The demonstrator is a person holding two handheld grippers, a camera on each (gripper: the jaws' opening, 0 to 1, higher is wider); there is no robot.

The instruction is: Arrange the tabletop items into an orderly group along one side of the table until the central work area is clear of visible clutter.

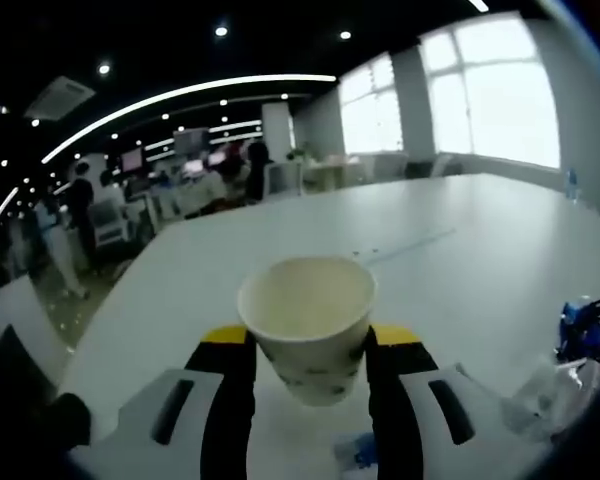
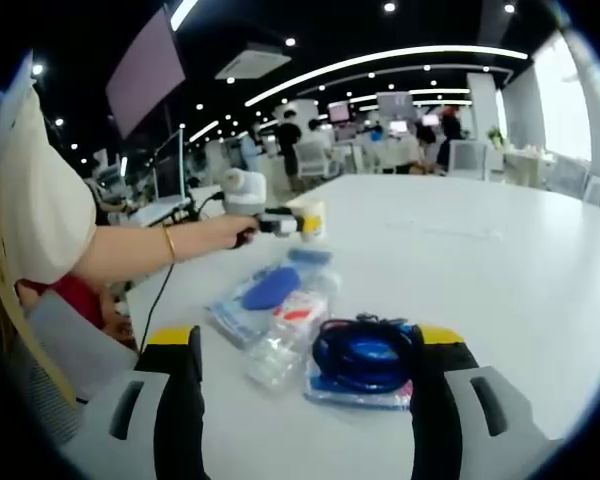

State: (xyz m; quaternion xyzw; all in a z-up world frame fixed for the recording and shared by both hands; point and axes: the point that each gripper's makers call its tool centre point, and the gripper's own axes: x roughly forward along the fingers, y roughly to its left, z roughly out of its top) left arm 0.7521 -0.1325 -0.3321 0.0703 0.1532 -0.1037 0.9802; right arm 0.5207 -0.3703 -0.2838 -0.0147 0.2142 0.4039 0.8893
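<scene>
One paper cup [image 1: 308,325], light and crushable, sat gripped between the left gripper's [image 1: 310,350] jaws; the right gripper's [image 2: 305,375] jaws stood open around a blue cable coil [image 2: 365,358] at twelve o'clock.

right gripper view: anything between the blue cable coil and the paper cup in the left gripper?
Yes. In the right gripper view, a clear plastic bottle and a blue packet lie between the blue cable coil and the paper cup.
</scene>
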